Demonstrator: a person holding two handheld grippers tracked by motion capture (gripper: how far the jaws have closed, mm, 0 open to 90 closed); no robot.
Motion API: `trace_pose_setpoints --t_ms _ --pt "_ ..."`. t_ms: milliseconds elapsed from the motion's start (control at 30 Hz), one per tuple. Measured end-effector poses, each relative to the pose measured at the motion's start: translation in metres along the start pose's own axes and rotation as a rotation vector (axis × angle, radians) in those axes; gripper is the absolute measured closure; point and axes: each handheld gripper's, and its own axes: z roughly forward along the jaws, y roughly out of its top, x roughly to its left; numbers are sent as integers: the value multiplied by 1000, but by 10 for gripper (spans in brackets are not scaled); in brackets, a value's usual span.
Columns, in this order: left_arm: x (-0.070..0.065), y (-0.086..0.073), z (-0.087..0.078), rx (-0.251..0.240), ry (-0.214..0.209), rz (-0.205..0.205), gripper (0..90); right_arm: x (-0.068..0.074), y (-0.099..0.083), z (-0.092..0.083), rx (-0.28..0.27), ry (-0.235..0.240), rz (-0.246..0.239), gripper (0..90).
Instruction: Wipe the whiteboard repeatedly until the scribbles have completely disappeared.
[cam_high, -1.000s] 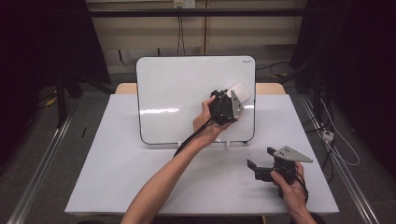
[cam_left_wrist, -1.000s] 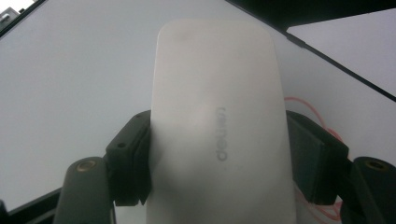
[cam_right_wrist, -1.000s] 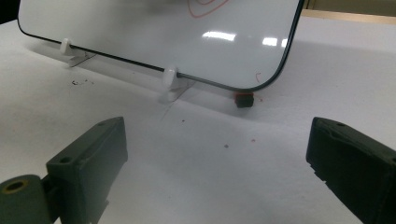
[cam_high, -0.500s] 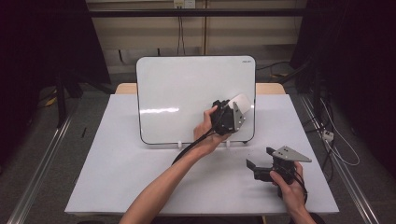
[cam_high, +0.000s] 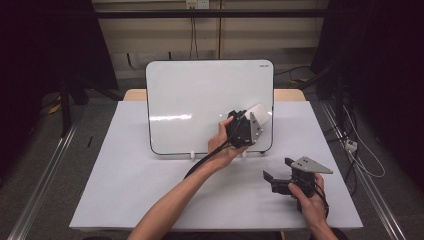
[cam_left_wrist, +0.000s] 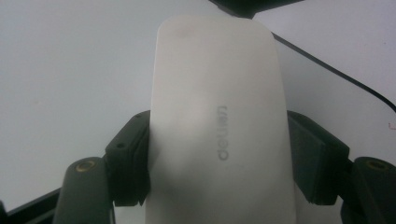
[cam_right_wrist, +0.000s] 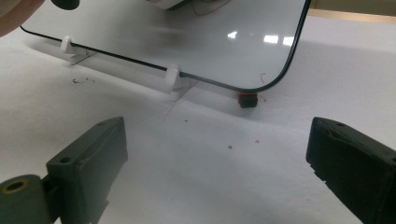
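Sliding down the whiteboard (cam_high: 200, 100) since a second ago, the left hand-held gripper (cam_high: 252, 122) stays clenched on the eraser (cam_left_wrist: 219, 121) near the board's lower right, wiping on; right hand-held gripper (cam_high: 280, 180) idles released on the surface (cam_high: 125, 190).

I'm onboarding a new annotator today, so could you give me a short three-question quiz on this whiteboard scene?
1. True or false: the left gripper is shut on the white eraser.
2. Multiple choice: where is the right gripper? A) pressed against the whiteboard; B) low over the table, in front of the whiteboard's right corner, jaws apart with nothing between them; C) holding a marker.
3. Fill in: in the right gripper view, a small red and black piece lies under the whiteboard's rounded ____.

Key:
1. True: both pads press its sides.
2. B.
3. Corner.
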Motion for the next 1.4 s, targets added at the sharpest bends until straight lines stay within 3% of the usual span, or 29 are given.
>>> trace_pose_setpoints --t_ms 233,700,733,933,1167,1400 --pt "9 4 2 15 -37 4 306 -1 0 0 -3 2 2 55" --pt "45 20 5 21 1 -32 309 -3 -1 -1 -5 1 11 55" --pt "45 20 5 24 -1 -41 309 -3 -1 -1 -5 -1 10 55" --pt "36 21 5 29 31 -2 309 -3 -1 -1 -5 -1 11 55" --pt "27 15 4 32 16 28 310 -3 0 -1 -6 -2 8 55" --pt "11 9 2 32 -6 44 310 -2 0 -1 -4 0 6 55"
